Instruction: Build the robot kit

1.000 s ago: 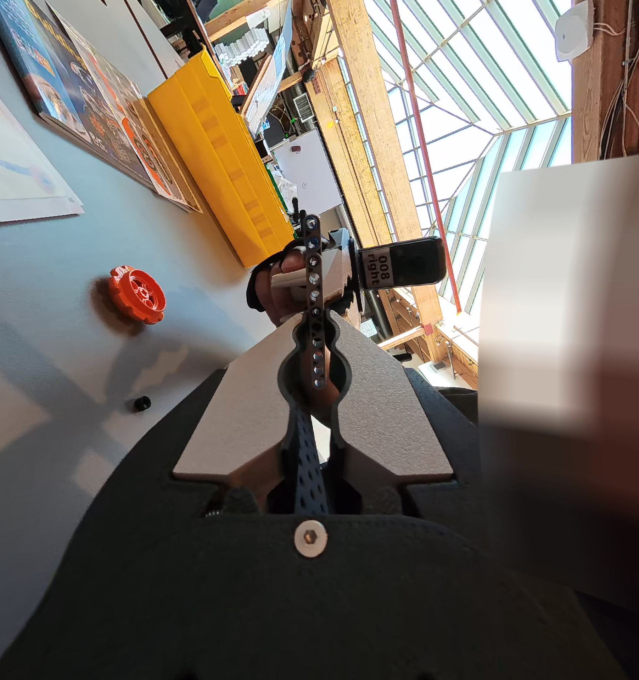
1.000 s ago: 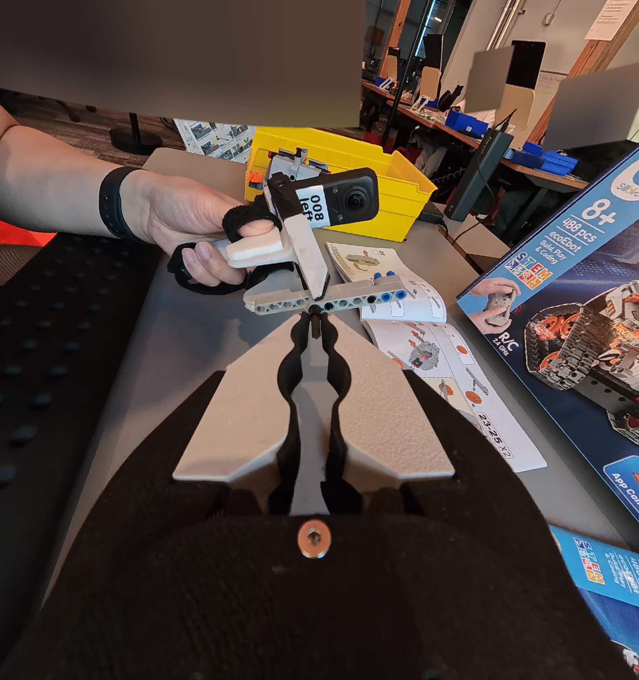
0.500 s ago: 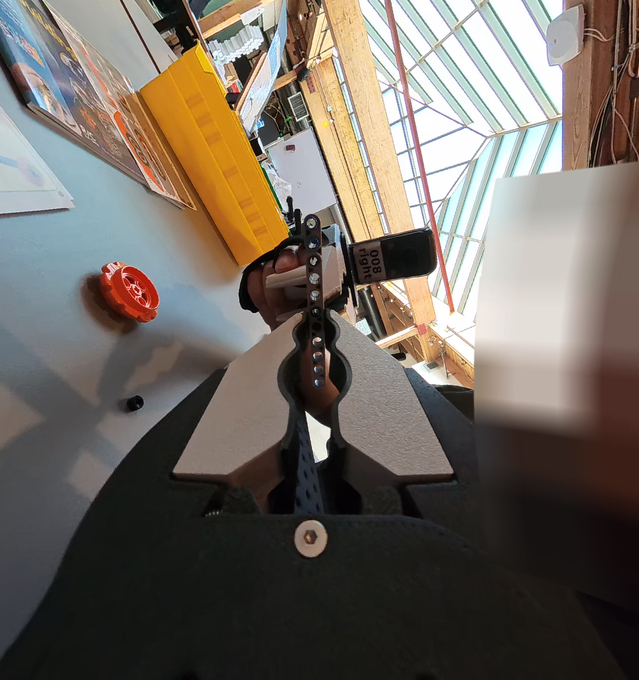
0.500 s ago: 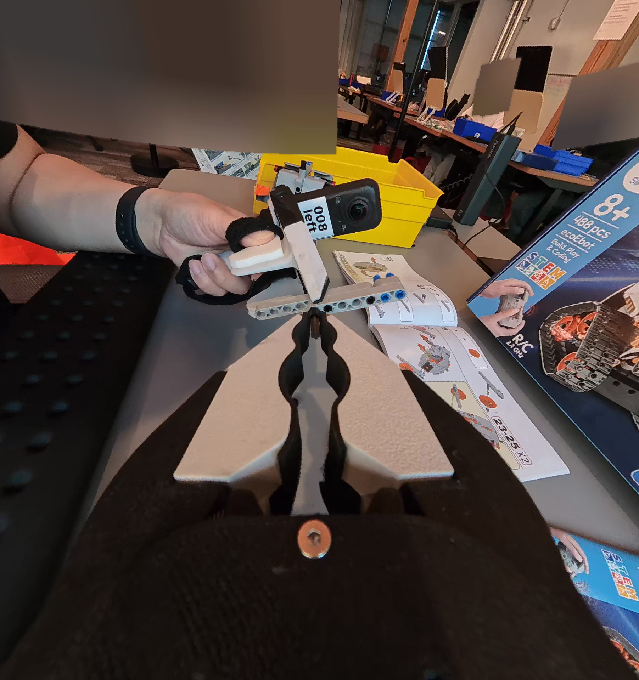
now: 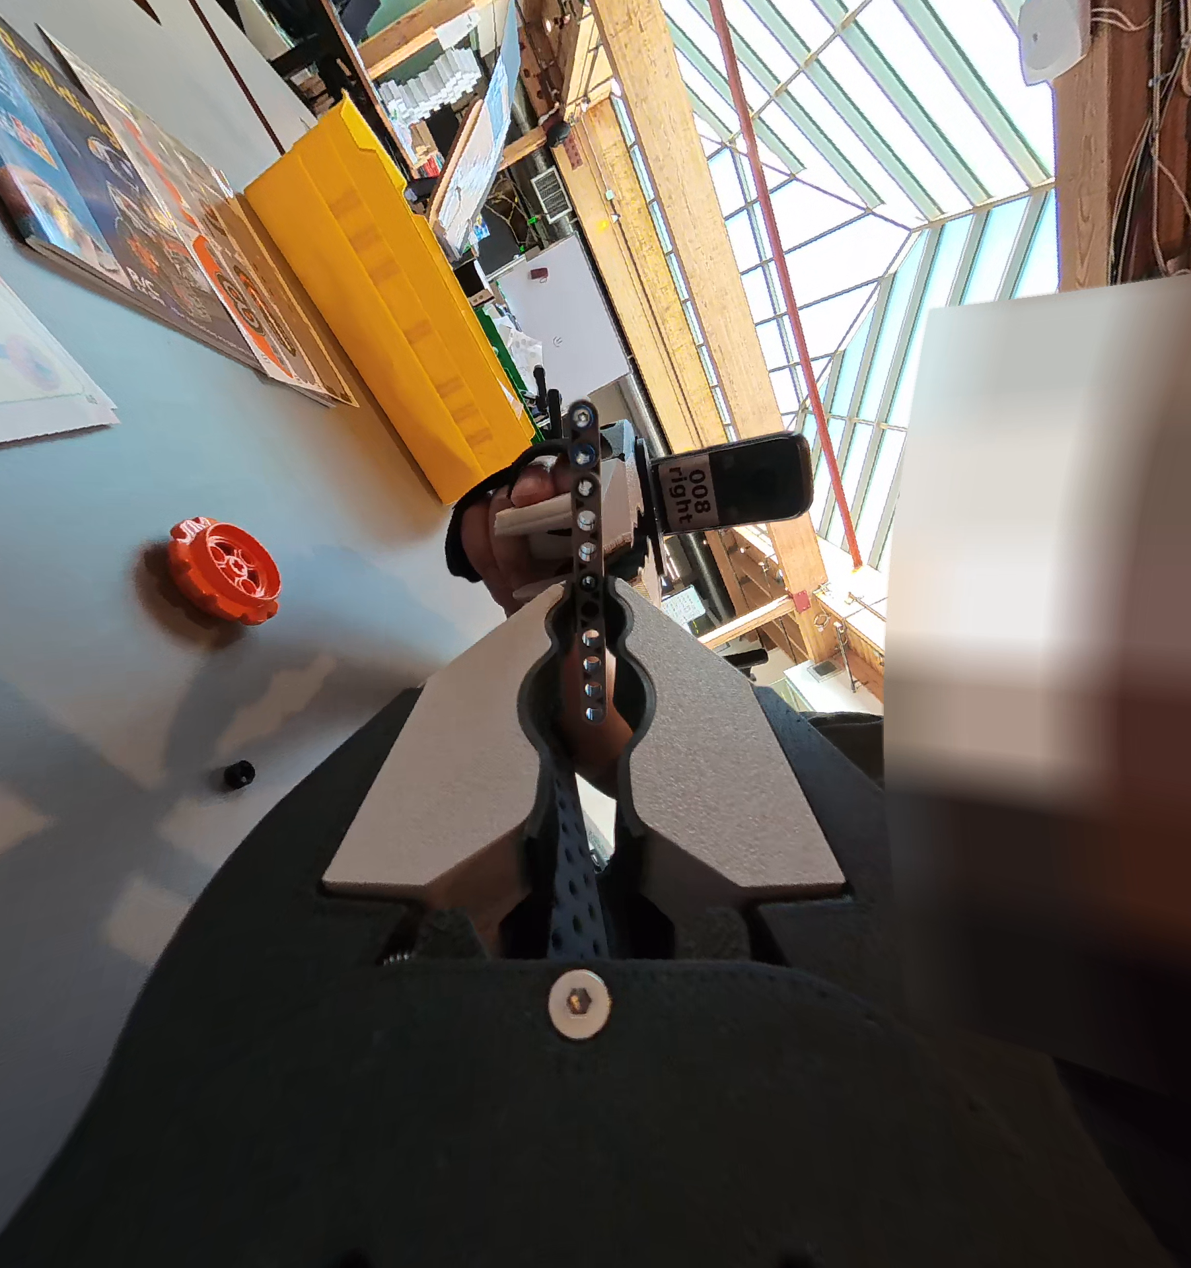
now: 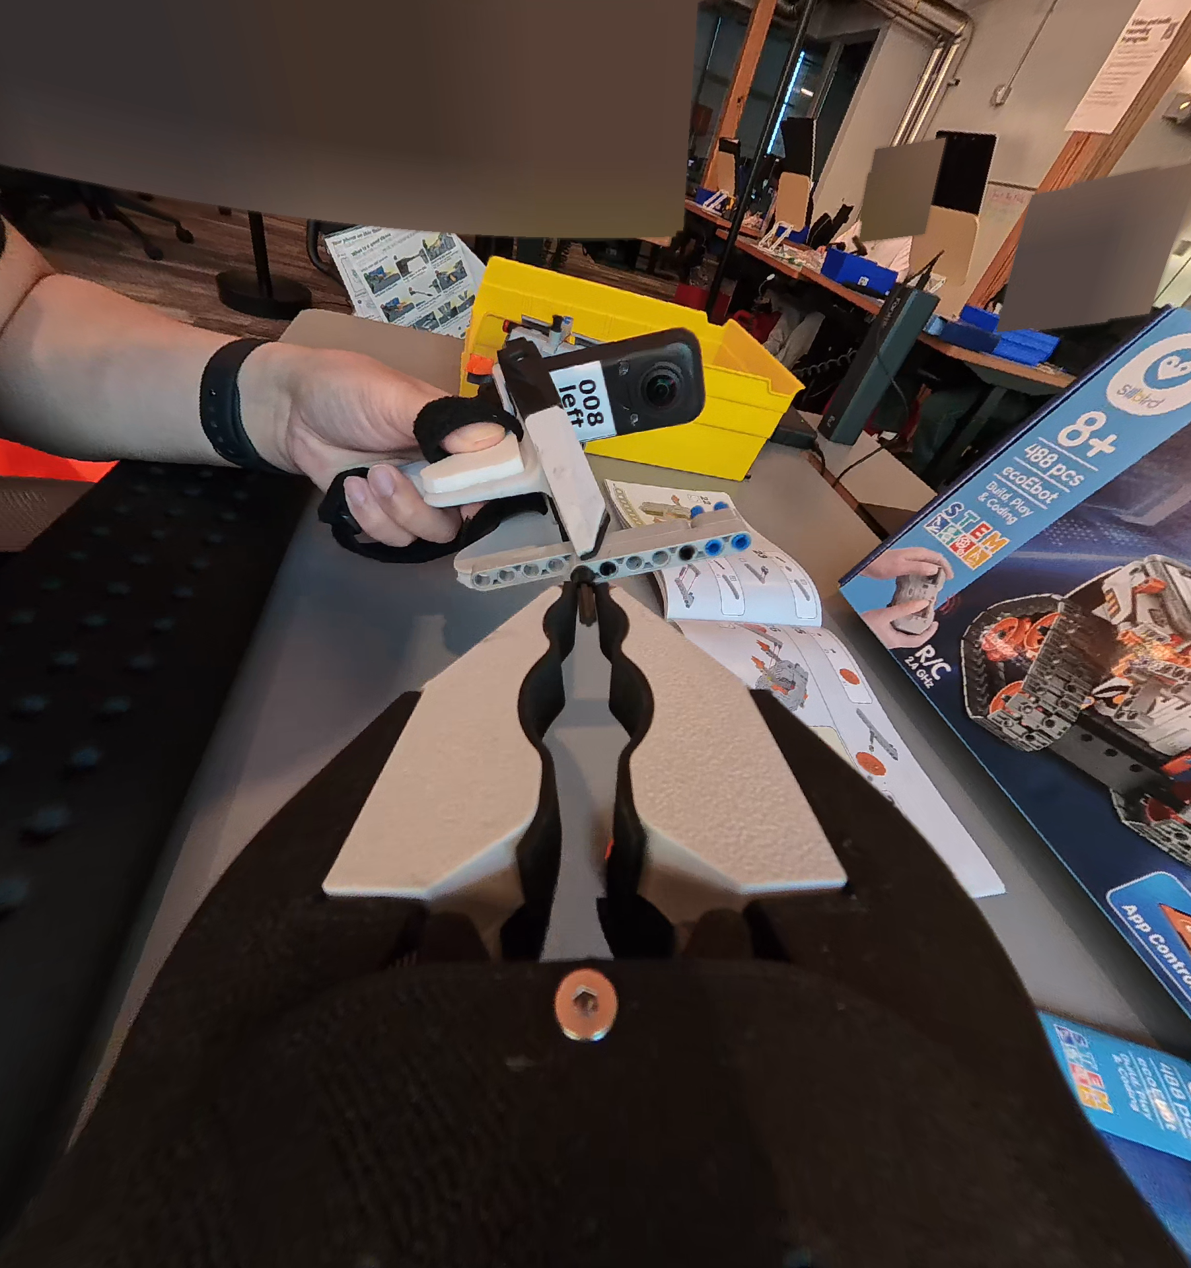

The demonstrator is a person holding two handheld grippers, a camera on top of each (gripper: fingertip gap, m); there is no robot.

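Observation:
My left gripper is shut on a long grey beam with holes, held in the air and seen edge-on. In the right wrist view the beam runs across, clamped by the left gripper, with two blue pins at its right end. My right gripper is shut on a small dark pin. The pin's tip meets a hole near the beam's middle. The right gripper's camera shows beyond the beam.
On the grey table lie an orange wheel, a small black pin, an open instruction booklet, a blue kit box and a yellow bin. A black studded mat lies at the left. Only a small space, under 4 cm, lies between the two pairs of fingers.
Both grippers have shifted a little while facing each other. The beam now sits closer to the right gripper's tips, and the pin stays at the beam's middle hole.

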